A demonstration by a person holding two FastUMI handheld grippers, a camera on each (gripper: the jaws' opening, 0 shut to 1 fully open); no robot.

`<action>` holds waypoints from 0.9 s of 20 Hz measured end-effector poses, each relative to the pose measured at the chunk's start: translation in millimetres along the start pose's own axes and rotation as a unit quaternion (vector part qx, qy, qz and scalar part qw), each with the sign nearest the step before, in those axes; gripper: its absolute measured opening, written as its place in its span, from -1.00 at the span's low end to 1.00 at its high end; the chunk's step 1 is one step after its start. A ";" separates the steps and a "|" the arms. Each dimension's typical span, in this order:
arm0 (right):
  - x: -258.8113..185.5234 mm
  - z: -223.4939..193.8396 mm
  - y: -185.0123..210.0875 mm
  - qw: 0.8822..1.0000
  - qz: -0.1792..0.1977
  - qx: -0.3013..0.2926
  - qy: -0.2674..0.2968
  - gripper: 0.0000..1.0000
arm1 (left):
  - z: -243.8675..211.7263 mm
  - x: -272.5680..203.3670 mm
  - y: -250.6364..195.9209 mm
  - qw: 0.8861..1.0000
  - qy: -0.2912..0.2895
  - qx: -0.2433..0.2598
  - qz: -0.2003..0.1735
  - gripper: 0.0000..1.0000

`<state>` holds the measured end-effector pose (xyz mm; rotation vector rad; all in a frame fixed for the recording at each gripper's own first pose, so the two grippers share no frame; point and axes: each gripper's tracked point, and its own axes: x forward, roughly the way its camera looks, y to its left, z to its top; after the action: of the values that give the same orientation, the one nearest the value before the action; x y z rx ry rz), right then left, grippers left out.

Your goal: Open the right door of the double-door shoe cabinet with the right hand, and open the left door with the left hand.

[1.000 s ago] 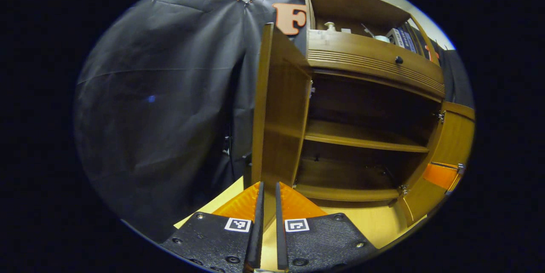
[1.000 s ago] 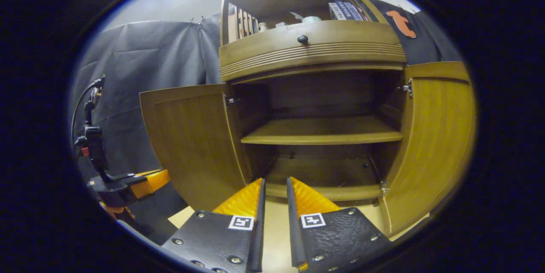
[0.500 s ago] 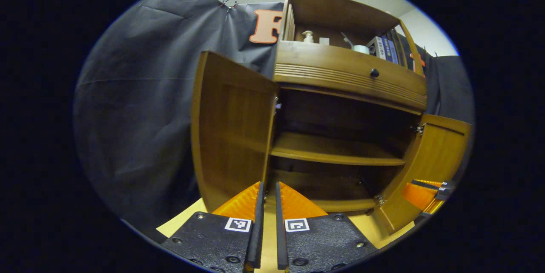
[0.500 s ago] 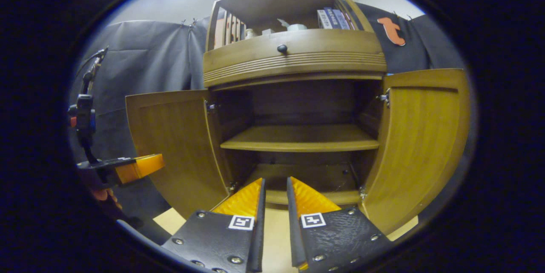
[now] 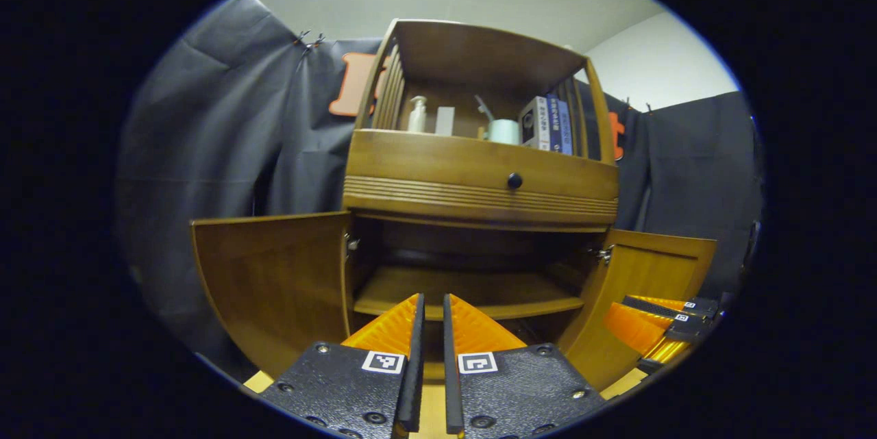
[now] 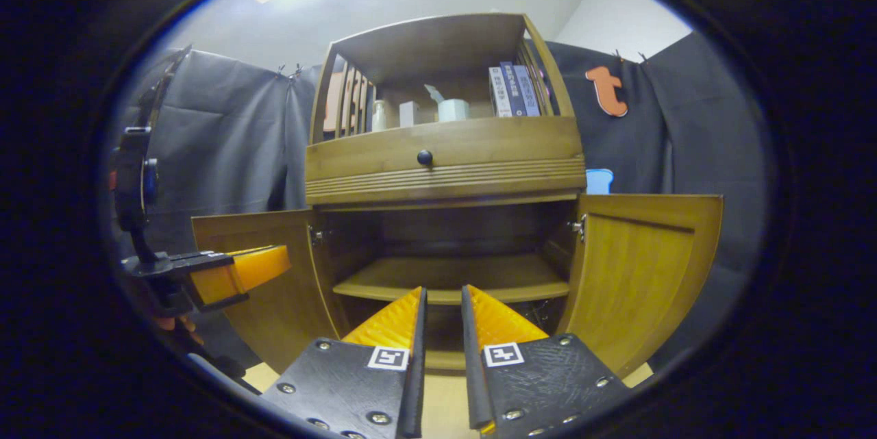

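We see the shoe cabinet (image 5: 479, 172) standing against the black cloth wall (image 5: 226, 151), filling the centre of the left gripper view from about 11 o'clock to 4 o'clock. Its left door (image 5: 274, 281) is swung wide open toward 8 o'clock, and its right door (image 5: 637, 295) is swung open toward 4 o'clock. Between the doors we look into the dark interior, where one inner shelf (image 5: 473, 292) runs across.

Our left gripper (image 5: 430, 329) sits at 6 o'clock in its own view, and its fingers stand close together with only a narrow slit between them and nothing held in it. It touches neither door. At 4 o'clock in that view, just in front of the right door, we see the right gripper (image 5: 661, 319) farther off.

In the right gripper view the cabinet (image 6: 445, 158) again sits in the centre, with the left door (image 6: 267, 268) at 8 o'clock and the right door (image 6: 651, 268) at 3 o'clock, both open. The right gripper (image 6: 442, 329) at 6 o'clock has its fingers nearly together, empty, and clear of the wood. The left gripper (image 6: 240, 274) shows at 9 o'clock, in front of the left door.

Above the doors a drawer front carries a round dark knob (image 5: 514, 181). On the open top shelf stand a pump bottle (image 5: 416, 115), a pale cup (image 5: 505, 131) and several books (image 5: 548, 125).
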<state>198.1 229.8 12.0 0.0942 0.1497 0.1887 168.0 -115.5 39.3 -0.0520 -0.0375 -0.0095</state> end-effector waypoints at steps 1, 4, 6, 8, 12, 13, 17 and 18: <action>-3.7 7.3 -0.1 1.000 -0.002 -0.002 -0.009 -0.48 | 5.4 0.7 -6.8 1.000 -0.005 0.008 -0.008 -0.88; -10.7 24.9 -2.1 0.999 -0.012 -0.010 -0.033 -0.49 | 18.0 -1.1 -26.0 0.999 -0.023 0.020 -0.027 -0.88; -13.0 31.2 -4.4 0.999 -0.019 -0.014 -0.044 -0.48 | 22.6 -3.2 -33.8 0.998 -0.032 0.032 -0.034 -0.88; -17.4 34.0 -9.3 0.998 -0.032 -0.012 -0.053 -0.64 | 24.9 -4.6 -38.8 0.998 -0.039 0.038 -0.038 -0.55; -19.8 42.8 -21.5 0.996 -0.054 -0.006 -0.074 0.61 | 25.0 0.0 -40.2 0.998 -0.043 0.029 -0.034 0.58; -25.7 44.4 -20.8 0.995 -0.055 -0.004 -0.077 0.99 | 25.0 -1.8 -42.3 0.998 -0.044 0.023 -0.036 0.86; -30.1 43.3 -22.7 0.995 -0.063 -0.004 -0.074 0.94 | 24.0 -1.4 -38.5 0.998 -0.040 0.019 -0.035 0.86; -30.4 43.6 -22.7 0.995 -0.064 -0.005 -0.074 1.00 | 22.7 -0.7 -38.0 0.998 -0.038 0.019 -0.035 0.86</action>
<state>179.5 198.3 56.8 0.0878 0.0078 0.0537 166.0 -152.2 63.9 -0.0138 -0.1158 -0.0773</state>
